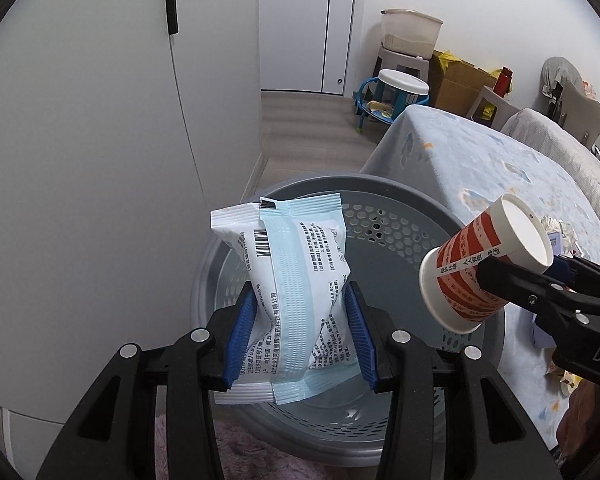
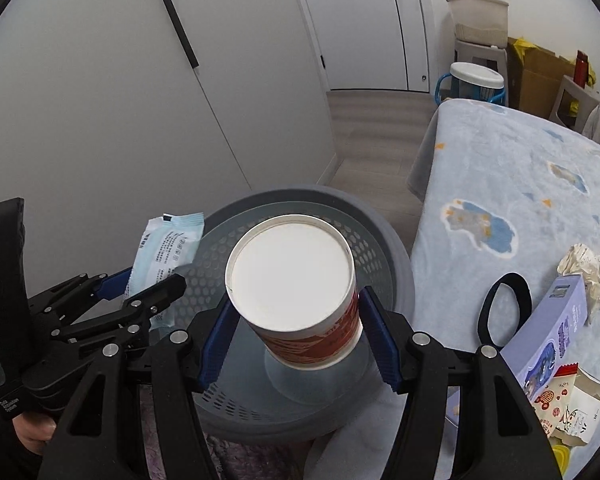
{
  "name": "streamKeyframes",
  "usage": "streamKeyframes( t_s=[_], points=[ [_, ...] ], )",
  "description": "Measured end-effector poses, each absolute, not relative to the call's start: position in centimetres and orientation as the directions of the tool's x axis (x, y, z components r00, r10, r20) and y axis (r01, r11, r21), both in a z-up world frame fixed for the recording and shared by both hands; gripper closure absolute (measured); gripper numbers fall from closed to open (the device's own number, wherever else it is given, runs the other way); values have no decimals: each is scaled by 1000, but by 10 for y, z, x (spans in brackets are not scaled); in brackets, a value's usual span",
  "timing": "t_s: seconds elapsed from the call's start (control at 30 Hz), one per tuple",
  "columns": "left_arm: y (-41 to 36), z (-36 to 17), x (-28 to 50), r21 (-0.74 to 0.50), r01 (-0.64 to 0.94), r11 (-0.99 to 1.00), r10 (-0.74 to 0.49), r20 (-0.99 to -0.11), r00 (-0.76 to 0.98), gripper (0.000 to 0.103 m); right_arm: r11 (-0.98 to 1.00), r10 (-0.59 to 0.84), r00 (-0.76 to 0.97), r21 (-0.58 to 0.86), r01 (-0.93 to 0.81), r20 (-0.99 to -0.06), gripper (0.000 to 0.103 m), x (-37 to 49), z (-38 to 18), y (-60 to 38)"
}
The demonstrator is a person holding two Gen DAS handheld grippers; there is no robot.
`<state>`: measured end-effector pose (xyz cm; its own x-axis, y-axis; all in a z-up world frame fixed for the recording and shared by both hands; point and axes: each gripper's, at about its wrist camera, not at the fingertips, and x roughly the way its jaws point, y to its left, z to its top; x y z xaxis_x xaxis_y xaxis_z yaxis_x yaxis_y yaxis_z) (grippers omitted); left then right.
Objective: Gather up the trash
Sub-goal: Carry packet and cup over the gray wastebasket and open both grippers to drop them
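Left wrist view: the left gripper (image 1: 300, 332) pinches a pale blue and white sealed packet (image 1: 296, 280) between its blue pads (image 1: 240, 332), holding it upright over the open mouth of a grey perforated bin (image 1: 384, 216) that stands on the floor. At the right, the right gripper (image 1: 496, 276) comes in from the side, clamping a red and white paper cup (image 1: 476, 264) that lies tilted above the bin's right rim. Beside the bin is a table under a light blue patterned cloth (image 1: 480, 160).

Right wrist view: the right gripper (image 2: 296, 336) squeezes the paper cup (image 2: 296, 284) between its blue pads (image 2: 380, 344), with the cup's white base facing the camera, directly over the bin (image 2: 396, 248). At the left, the left gripper (image 2: 140, 292) holds the packet (image 2: 164, 252) above the bin's left edge. On the blue cloth (image 2: 500, 160) at the right lie a purple box (image 2: 552, 336), crumpled paper (image 2: 592, 272) and a torn snack wrapper (image 2: 568, 404)
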<state>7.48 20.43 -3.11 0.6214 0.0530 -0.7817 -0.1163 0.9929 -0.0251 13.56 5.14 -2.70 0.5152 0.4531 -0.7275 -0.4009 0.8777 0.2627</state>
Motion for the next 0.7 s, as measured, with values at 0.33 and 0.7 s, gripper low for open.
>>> streamKeyframes(
  t_s=[0.33, 0.7],
  points=[
    [207, -32, 74, -7, -142, 990, 83, -778, 622, 36, 887, 436, 546, 241, -394, -715, 25, 138, -26, 51],
    [206, -32, 69, -1, -150, 989, 94, -778, 622, 35, 889, 435, 547, 242, -389, -715, 25, 135, -27, 51]
  ],
)
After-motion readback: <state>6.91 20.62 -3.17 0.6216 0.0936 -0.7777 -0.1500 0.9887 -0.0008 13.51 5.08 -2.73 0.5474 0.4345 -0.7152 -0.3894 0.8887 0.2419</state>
